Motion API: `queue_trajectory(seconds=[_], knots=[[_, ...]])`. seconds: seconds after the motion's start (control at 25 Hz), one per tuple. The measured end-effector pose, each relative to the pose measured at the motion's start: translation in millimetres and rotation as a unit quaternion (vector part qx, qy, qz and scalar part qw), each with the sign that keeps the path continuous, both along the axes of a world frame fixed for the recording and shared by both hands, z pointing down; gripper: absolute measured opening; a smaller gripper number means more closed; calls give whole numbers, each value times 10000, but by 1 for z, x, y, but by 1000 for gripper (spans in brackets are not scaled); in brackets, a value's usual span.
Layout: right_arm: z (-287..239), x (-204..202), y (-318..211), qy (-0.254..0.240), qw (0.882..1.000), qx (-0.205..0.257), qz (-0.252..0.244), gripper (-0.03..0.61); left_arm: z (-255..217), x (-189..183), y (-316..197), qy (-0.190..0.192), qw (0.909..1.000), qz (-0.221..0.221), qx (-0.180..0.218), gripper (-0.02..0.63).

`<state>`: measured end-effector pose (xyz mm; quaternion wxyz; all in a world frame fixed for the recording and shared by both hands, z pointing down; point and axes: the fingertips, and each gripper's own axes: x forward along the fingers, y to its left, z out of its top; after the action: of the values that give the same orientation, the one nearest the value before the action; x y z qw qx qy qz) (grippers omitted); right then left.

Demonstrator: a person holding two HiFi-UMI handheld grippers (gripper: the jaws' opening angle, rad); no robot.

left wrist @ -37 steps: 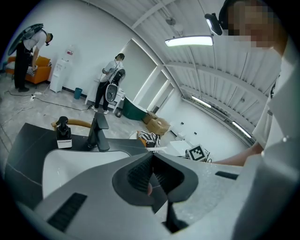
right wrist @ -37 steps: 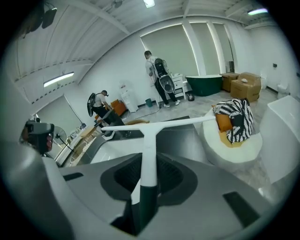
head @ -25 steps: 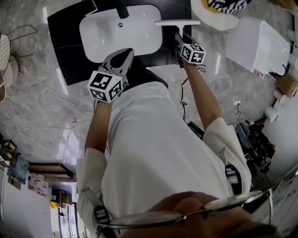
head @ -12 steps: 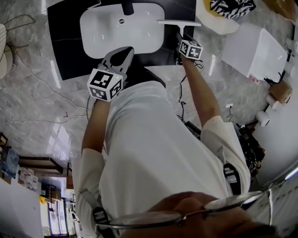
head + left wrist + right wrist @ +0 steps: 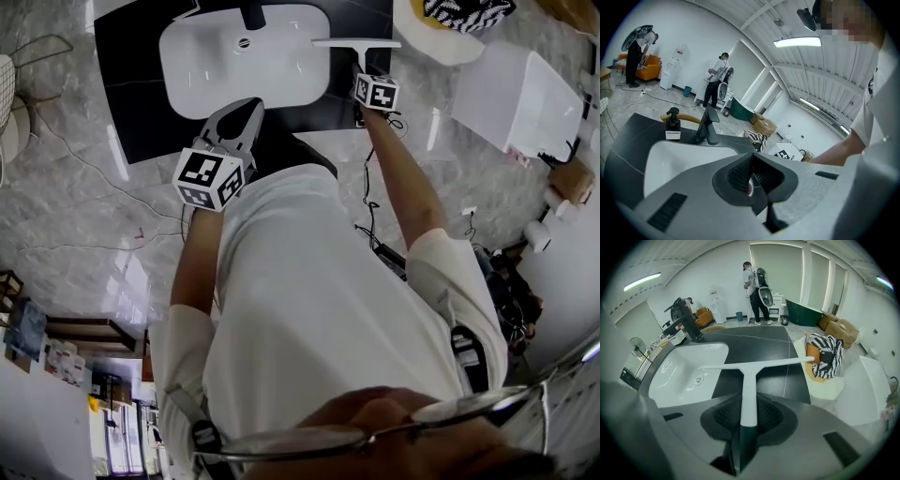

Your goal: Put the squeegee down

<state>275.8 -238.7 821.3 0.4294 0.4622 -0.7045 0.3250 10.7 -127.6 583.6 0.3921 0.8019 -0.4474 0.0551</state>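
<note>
The squeegee (image 5: 749,390) has a white T-shaped blade and neck and a dark handle. My right gripper (image 5: 747,422) is shut on its handle, with the blade pointing away from me. In the head view the squeegee (image 5: 356,43) hangs over the black counter (image 5: 131,112) by the right rim of the white sink (image 5: 216,70), below my right gripper (image 5: 362,75). I cannot tell if the blade touches the counter. My left gripper (image 5: 251,108) hovers at the counter's near edge, and in its own view my left gripper (image 5: 751,163) is shut with nothing held.
A black faucet (image 5: 686,319) and a soap dispenser (image 5: 671,124) stand behind the sink. Right of the counter lie a zebra-patterned cloth (image 5: 826,355) on a cushion and a white box (image 5: 520,89). Cables trail on the marble floor. People stand far back in the room.
My right gripper has sunk toward the counter with the squeegee and tipped more steeply downward. The left gripper has stayed about where it was.
</note>
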Motion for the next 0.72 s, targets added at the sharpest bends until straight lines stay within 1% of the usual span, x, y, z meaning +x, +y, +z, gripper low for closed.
queue_trajectory(seconds=[0.2,0.36,0.48,0.72], knots=[[2,2,-4,-37,9999,73,64,98,-1,3,7,-44,10000,38,-11,5],[-7,-1,-5,-170,9996,221,46,160,-6,7,12,-68,9999,90,19,5],[-20,-4,-3,-285,9989,358,23,167,-12,11,12,-90,9998,154,92,5],[-49,-10,5,-468,9963,705,-173,166,-27,17,12,-171,9991,274,272,5]])
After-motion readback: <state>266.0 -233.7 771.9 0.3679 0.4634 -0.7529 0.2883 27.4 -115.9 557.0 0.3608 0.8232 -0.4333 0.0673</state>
